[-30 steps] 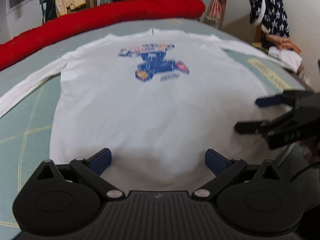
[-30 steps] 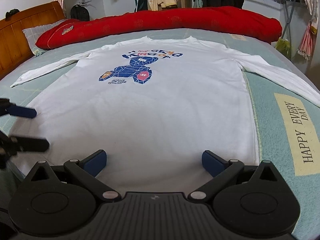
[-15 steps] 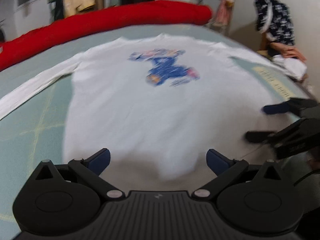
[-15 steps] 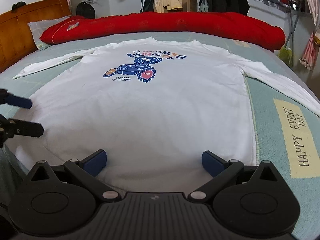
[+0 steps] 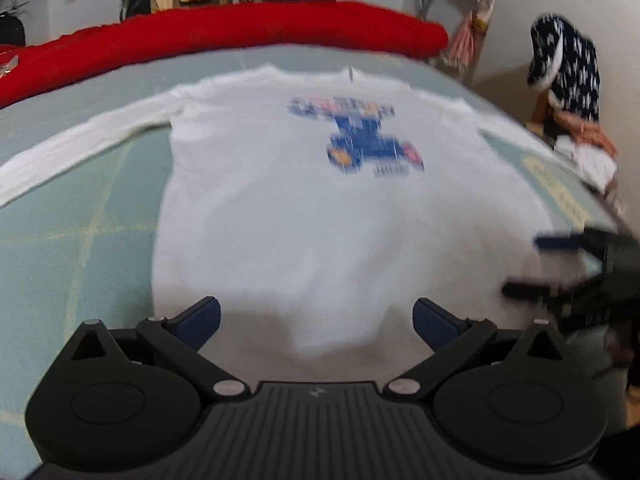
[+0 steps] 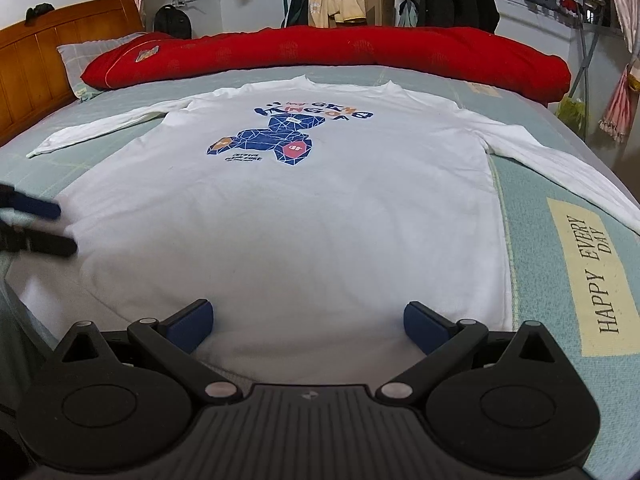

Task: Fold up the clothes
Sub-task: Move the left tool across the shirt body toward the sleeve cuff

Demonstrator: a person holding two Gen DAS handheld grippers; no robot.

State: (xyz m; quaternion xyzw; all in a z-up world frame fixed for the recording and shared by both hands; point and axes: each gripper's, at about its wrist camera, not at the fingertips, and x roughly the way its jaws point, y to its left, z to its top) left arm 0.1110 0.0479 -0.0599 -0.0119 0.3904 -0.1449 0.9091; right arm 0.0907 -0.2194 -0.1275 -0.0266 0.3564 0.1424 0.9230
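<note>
A white long-sleeved shirt (image 6: 320,208) with a blue bear print lies flat and face up on the bed, hem toward me, both sleeves spread out. My right gripper (image 6: 308,320) is open just over the hem near the shirt's right half, nothing between its fingers. My left gripper (image 5: 316,320) is open over the hem toward the left half of the shirt (image 5: 320,208); that view is blurred. Each gripper shows in the other's view: the right gripper (image 5: 536,264) at the right edge, the left gripper (image 6: 60,228) at the left edge, both open.
A rolled red quilt (image 6: 340,52) lies along the far side of the green bedsheet (image 6: 560,184). A wooden headboard (image 6: 36,68) and pillow are at far left. Clothes hang behind the bed, and a chair with piled clothes (image 5: 568,92) stands at the right.
Both grippers have moved a little forward over the hem and stayed open. The left view has swung left, so the shirt now sits further right in it.
</note>
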